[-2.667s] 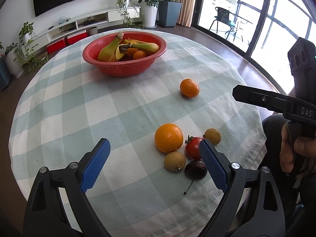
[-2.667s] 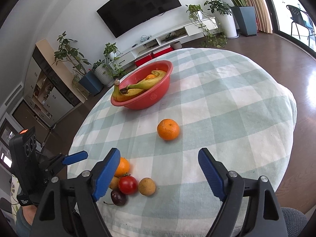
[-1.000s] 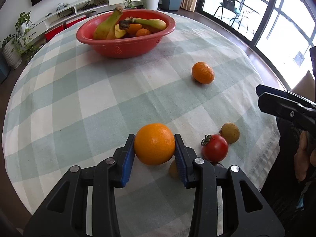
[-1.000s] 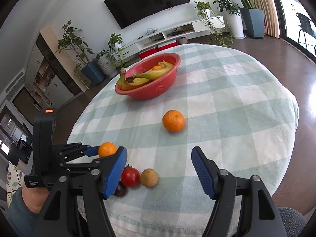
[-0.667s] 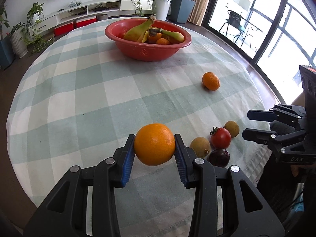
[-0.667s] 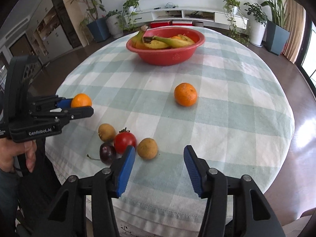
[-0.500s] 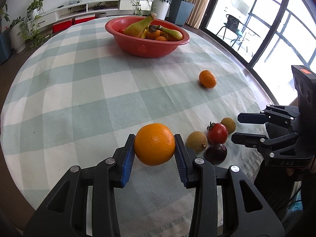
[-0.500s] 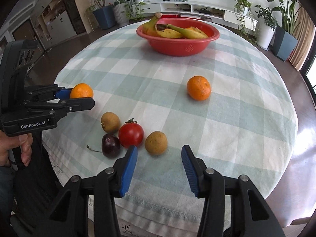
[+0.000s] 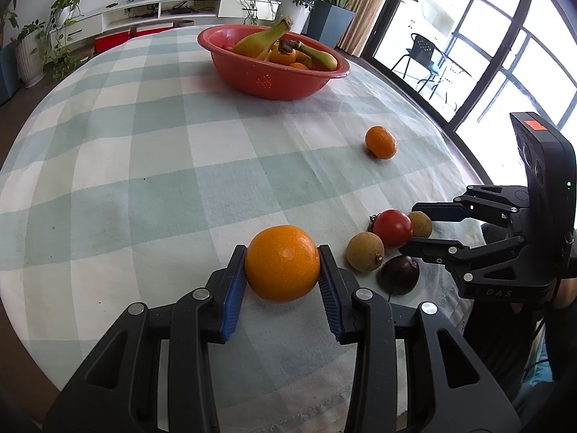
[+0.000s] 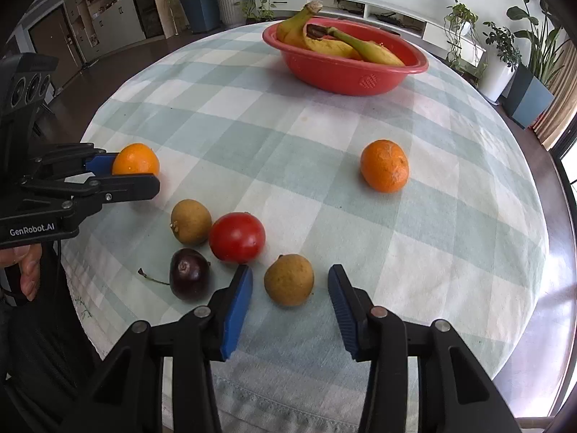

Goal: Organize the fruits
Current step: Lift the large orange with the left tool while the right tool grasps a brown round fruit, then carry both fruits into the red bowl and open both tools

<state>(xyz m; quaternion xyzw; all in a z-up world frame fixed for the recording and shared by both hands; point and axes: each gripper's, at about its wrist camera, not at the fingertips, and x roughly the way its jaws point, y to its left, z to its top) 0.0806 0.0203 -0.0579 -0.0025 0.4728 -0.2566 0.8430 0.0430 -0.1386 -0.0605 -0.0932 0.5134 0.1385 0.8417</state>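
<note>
My left gripper [image 9: 282, 250] is shut on a large orange [image 9: 282, 270], held just above the checked cloth at the left of the fruit cluster. The right wrist view shows that orange [image 10: 136, 160] between the left gripper's fingers [image 10: 126, 184]. My right gripper [image 10: 289, 270] points down at a brown round fruit [image 10: 288, 281]. Its jaws are closing on either side of the fruit, and a gap still shows at each pad. A tomato [image 10: 237, 237], a second brown fruit [image 10: 191, 222] and a dark plum [image 10: 189, 274] lie just left of it.
A red bowl [image 10: 360, 79] with bananas stands at the far side of the round table. A mandarin [image 10: 384, 170] lies alone between the bowl and the cluster. The table's near edge [image 10: 288, 407] runs just under my right gripper. A hand [image 10: 27, 270] holds the left gripper.
The right gripper rolled, came down over the brown fruit, and its jaws narrowed. The left gripper carried the orange off to the left of the cluster, then held still.
</note>
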